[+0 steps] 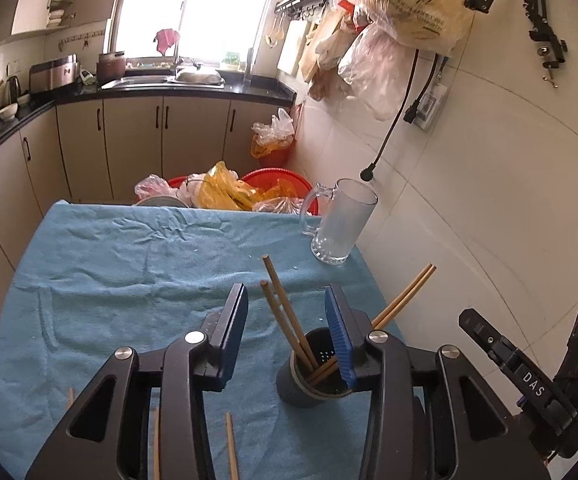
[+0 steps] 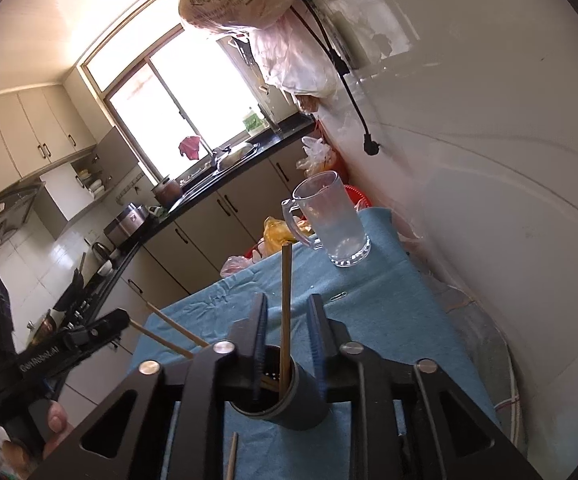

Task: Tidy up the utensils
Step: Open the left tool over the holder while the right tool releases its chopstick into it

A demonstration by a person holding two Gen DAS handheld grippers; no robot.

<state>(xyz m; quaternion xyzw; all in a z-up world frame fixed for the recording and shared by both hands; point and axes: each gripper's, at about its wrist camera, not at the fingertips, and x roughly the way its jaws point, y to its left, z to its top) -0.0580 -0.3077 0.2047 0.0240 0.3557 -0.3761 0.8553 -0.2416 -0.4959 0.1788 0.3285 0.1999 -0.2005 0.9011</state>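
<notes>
A dark round utensil holder (image 1: 297, 390) (image 2: 303, 406) stands on the blue cloth (image 1: 129, 260). Several wooden chopsticks stand in it: a pair (image 1: 283, 312) leaning left and a pair (image 1: 405, 296) leaning right. My left gripper (image 1: 287, 288) is open just above the holder; the left-leaning pair rises between its blue pads untouched. My right gripper (image 2: 288, 298) is open over the holder too. One upright chopstick (image 2: 286, 280) stands between its jaws with a gap on each side. Loose chopsticks (image 1: 231, 444) (image 2: 232, 456) lie on the cloth near the front.
A clear glass mug (image 1: 339, 220) (image 2: 333, 220) stands at the cloth's far right corner by the tiled wall. Red basins with plastic bags (image 1: 249, 190) sit beyond the table's far edge. Kitchen cabinets and a sink counter (image 1: 161, 84) run behind.
</notes>
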